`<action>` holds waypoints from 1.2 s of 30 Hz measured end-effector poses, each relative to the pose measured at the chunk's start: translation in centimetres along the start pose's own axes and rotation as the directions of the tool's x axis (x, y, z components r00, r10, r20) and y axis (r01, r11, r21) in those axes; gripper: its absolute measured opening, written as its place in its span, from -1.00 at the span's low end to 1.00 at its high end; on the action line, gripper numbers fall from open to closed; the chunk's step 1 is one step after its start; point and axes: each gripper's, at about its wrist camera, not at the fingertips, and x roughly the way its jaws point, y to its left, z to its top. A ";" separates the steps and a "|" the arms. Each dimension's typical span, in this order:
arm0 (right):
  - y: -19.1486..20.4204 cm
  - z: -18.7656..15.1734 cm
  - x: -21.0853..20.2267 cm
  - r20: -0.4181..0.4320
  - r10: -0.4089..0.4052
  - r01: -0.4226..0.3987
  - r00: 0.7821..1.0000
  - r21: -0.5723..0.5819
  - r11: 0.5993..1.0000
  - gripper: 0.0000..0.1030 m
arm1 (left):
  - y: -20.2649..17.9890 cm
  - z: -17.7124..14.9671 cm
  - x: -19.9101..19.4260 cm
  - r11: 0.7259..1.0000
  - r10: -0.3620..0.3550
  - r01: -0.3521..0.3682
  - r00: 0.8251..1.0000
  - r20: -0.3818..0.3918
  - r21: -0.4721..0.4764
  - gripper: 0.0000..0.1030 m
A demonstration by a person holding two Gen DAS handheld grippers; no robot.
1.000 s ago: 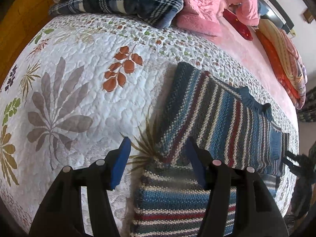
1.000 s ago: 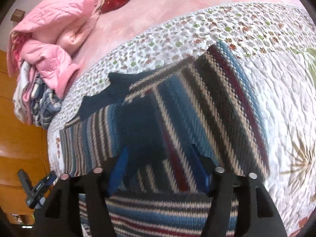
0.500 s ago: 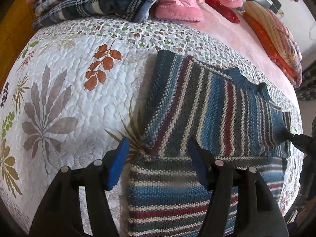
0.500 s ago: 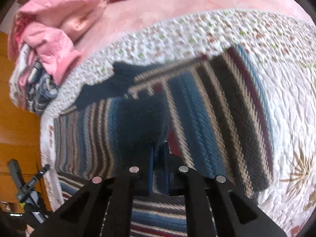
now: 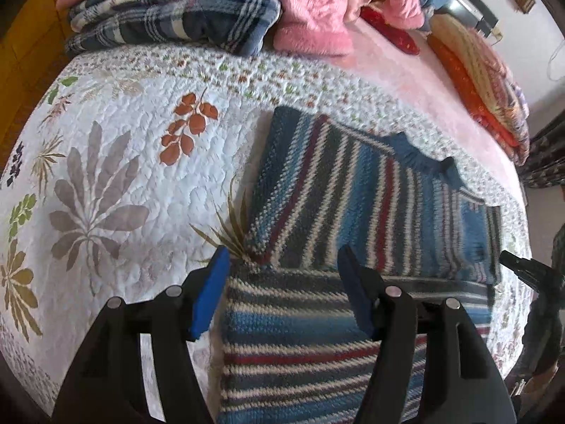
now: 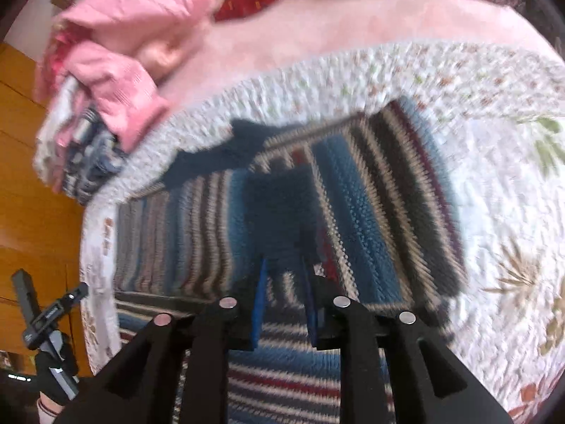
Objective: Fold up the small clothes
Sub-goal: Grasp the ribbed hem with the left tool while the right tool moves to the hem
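Since half a second ago the right gripper (image 6: pixel 284 279) has parted its jaws a little, now a narrow gap over a dark blue fold of the one striped sweater (image 5: pixel 356 205), while the left gripper (image 5: pixel 282 282) stays spread wide at that sweater's near-left corner, gripping nothing. Left wrist view alone shows two pillows (image 5: pixel 483 81) stacked far right; right wrist view alone shows a tripod (image 6: pixel 46 332) at lower left. That sweater lies flat on the quilt (image 5: pixel 116 148), long axis left to right, collar pointing away from us.

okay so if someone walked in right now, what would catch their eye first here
Most likely the striped knit sweater, partly folded on the white leaf-patterned quilt, filling the middle of both views. Next, the pink jacket heaped beside the plaid blanket along the quilt's far edge.
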 end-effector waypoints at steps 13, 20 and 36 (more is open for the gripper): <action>-3.2 -14.0 -7.2 -0.030 -0.012 0.011 0.999 -0.015 1.000 0.01 | 1.3 -11.5 -4.3 1.000 0.017 -0.021 0.986 -0.166 -0.023 0.40; -7.9 -22.3 -8.5 -0.128 -0.045 0.057 0.991 0.095 0.994 0.11 | 4.2 -18.8 -4.1 0.989 0.033 -0.074 0.955 -0.295 -0.130 0.40; -7.3 -28.8 -5.6 -0.319 -0.137 0.170 0.938 0.078 0.982 0.23 | 4.8 -25.7 -1.1 0.985 0.052 -0.119 0.893 -0.447 -0.124 0.41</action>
